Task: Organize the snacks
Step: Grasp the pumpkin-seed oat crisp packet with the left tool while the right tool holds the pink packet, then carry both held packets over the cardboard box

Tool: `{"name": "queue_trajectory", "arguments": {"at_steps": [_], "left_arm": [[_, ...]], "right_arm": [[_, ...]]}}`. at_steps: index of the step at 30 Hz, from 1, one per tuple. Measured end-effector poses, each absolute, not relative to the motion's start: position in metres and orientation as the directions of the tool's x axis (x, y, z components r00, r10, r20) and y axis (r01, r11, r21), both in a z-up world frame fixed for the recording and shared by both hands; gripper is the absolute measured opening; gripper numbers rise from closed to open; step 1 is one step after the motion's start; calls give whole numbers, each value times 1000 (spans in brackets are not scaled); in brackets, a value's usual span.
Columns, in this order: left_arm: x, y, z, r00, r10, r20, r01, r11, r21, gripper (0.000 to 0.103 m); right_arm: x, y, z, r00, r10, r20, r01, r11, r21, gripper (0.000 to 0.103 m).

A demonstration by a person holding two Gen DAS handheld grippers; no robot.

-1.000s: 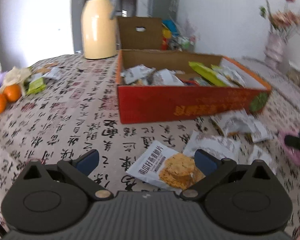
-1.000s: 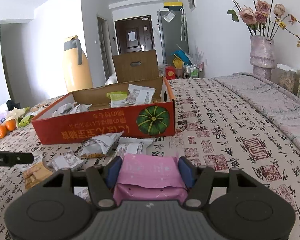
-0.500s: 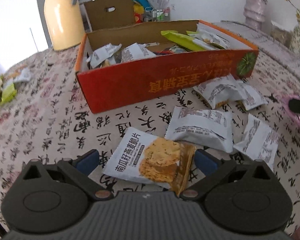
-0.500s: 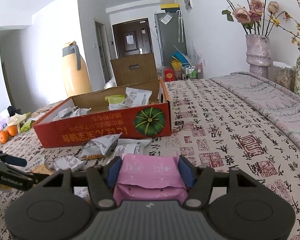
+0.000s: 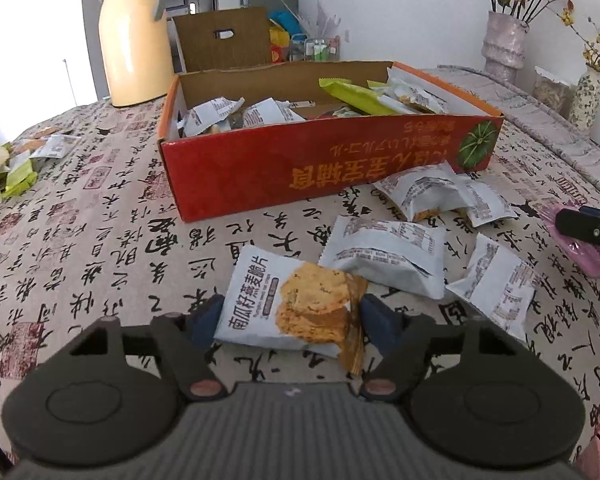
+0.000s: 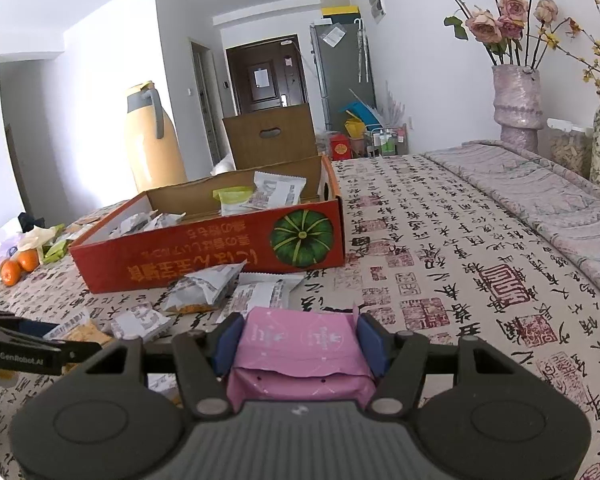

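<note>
oat-crisp pkt [image 5: 296, 304] flat on cloth, red box [image 5: 320, 168] behind

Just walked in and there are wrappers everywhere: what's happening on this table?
A person with a gripper in each hand is sorting snacks into the red box, which already holds several packets. The right gripper holds a pink packet between its fingers. The left gripper has just been closing around a cookie packet lying on the tablecloth. A few white packets lie loose by the box.

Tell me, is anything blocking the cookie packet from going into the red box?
Nothing visible blocks it. The cookie packet sits between the left gripper fingers, which have just been closing, with bare tablecloth up to the red box.
</note>
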State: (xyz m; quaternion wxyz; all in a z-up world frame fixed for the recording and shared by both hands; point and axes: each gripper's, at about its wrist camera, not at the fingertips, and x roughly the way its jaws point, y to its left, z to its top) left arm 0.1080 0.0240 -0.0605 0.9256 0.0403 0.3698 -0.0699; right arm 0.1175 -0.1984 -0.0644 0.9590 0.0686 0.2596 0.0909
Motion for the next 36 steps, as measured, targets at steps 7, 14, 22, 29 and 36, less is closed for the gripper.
{"name": "queue_trajectory", "arguments": {"at_steps": [7, 14, 22, 29, 36], "left_arm": [[94, 17, -61, 749, -72, -658, 147, 987, 59, 65], [86, 22, -53, 770, -71, -635, 122, 992, 36, 61], [82, 22, -30, 815, -76, -575, 101, 995, 12, 61], [95, 15, -6, 854, -82, -514, 94, 996, -2, 61], [117, 9, 16, 883, -76, -463, 73, 997, -24, 61]], "right_arm": [[112, -197, -62, 851, 217, -478, -148, 973, 178, 62], [108, -195, -59, 856, 225, -466, -158, 971, 179, 62], [110, -190, -51, 865, 233, -444, -172, 970, 172, 62], [123, -177, -32, 885, 253, -392, -209, 966, 150, 62], [148, -162, -9, 902, 274, -333, -246, 961, 125, 62]]}}
